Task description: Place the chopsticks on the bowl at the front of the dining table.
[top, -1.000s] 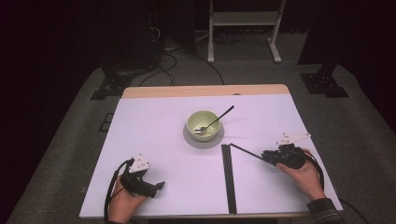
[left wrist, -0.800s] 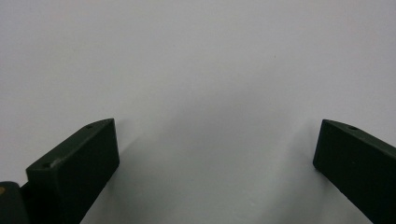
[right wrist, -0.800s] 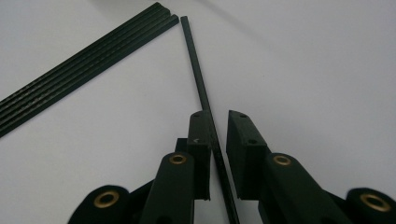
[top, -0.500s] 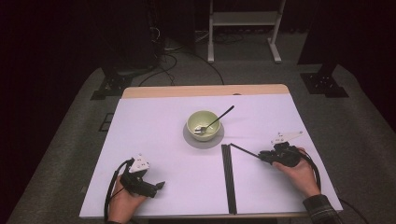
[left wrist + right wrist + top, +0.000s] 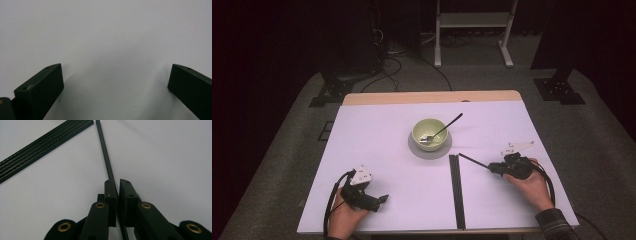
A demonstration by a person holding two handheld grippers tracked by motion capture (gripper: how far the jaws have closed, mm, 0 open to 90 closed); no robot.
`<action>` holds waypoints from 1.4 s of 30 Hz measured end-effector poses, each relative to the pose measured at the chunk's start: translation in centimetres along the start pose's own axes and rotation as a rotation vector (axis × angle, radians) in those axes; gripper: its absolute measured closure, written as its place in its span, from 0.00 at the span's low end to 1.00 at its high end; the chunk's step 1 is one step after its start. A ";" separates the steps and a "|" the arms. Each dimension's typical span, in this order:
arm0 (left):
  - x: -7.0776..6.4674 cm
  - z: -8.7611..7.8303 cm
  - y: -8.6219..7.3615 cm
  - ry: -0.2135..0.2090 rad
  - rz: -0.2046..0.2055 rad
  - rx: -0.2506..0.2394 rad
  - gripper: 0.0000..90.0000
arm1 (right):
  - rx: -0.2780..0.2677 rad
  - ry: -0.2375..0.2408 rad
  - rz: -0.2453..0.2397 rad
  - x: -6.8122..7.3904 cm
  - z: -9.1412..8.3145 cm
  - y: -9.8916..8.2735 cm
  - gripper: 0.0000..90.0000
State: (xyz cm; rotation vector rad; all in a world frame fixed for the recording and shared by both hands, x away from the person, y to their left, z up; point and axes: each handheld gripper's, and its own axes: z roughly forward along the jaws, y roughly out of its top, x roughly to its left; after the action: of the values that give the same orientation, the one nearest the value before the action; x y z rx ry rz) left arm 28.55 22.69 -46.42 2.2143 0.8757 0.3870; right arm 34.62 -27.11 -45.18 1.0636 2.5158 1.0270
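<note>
Two tongs are out on the bench right now, well apart from each other. Over on the right, the right tongs sit near the right edge, jaws pinched narrow on one thin black strip; they have just been closing, and the strip runs between them. In the right gripper view the right tongs grip the near end of the strip, which lies long and straight over the white surface toward the bundle of black strips. From the high view that bundle runs straight from mid-bench down to the near edge, and the held strip angles up and left, its far tip just beside the bundle's far end.

Down at the near-left corner, the left tongs rest low in the hand, close to the near edge. The left gripper view has the left tongs spread wide, bare white surface between the jaws.

Centre bench, a pale green bowl sits on a grey saucer with a spoon leaning out over its rim toward the far right. Plenty of open white surface lies left of the bowl and between the bundle and the left hand, and the far strip of bench shows bare wood along its edge.
</note>
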 end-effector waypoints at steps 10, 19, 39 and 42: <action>0.0 0.0 0.0 0.000 0.001 0.000 0.00 | -0.008 -0.007 0.018 0.0 -0.1 0.0 0.95; 0.0 0.0 0.0 0.000 0.001 0.000 0.00 | -0.034 0.010 0.027 0.2 -0.8 0.4 0.95; 0.0 0.0 0.0 0.000 0.001 0.000 0.00 | -0.100 0.033 0.012 1.5 -2.7 2.0 0.95; 0.0 0.0 0.0 0.000 0.001 0.000 0.00 | -0.109 0.036 0.014 1.5 -3.0 2.1 0.95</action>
State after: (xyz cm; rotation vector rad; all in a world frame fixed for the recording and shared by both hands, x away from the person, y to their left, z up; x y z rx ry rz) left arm 28.56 22.70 -46.41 2.2149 0.8750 0.3872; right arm 33.37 -26.55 -41.47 1.0416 2.4512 1.1827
